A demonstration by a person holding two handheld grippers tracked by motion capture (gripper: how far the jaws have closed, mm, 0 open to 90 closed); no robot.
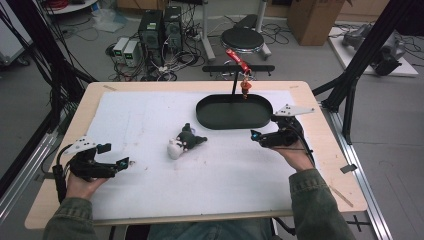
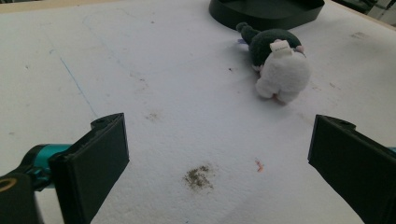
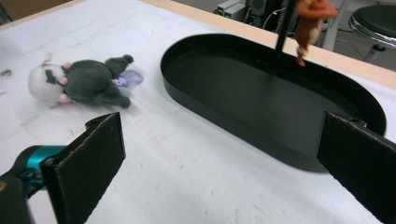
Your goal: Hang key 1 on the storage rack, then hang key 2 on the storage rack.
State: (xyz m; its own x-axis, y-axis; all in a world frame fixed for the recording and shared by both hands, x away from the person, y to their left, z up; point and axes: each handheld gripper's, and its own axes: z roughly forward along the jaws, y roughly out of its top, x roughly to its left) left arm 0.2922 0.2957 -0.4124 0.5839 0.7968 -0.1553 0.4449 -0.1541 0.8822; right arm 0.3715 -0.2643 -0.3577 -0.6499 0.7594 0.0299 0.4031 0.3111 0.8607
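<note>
— What do we see on the bench (image 1: pixel 320 165)?
— A small soft toy (image 1: pixel 185 141), grey and white, lying beside the black tray (image 1: pixel 233 122).
— And our grippers?
— Left gripper (image 1: pixel 131 162) and right gripper (image 1: pixel 254 135) both spread wide, holding nothing.

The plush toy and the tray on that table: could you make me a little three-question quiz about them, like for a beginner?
1. True or false: the plush toy lies inside the black oval tray.
2. Which gripper is nearer the tray? A) left gripper B) right gripper
3. Fill in: both grippers' jaws stand ____.

Key:
1. False. The toy lies on the white mat, beside the tray and apart from it.
2. B. The right gripper sits just off the tray's right end; the left one is at the near left part of the mat.
3. Open. Each gripper view shows a wide gap with nothing held.
</note>
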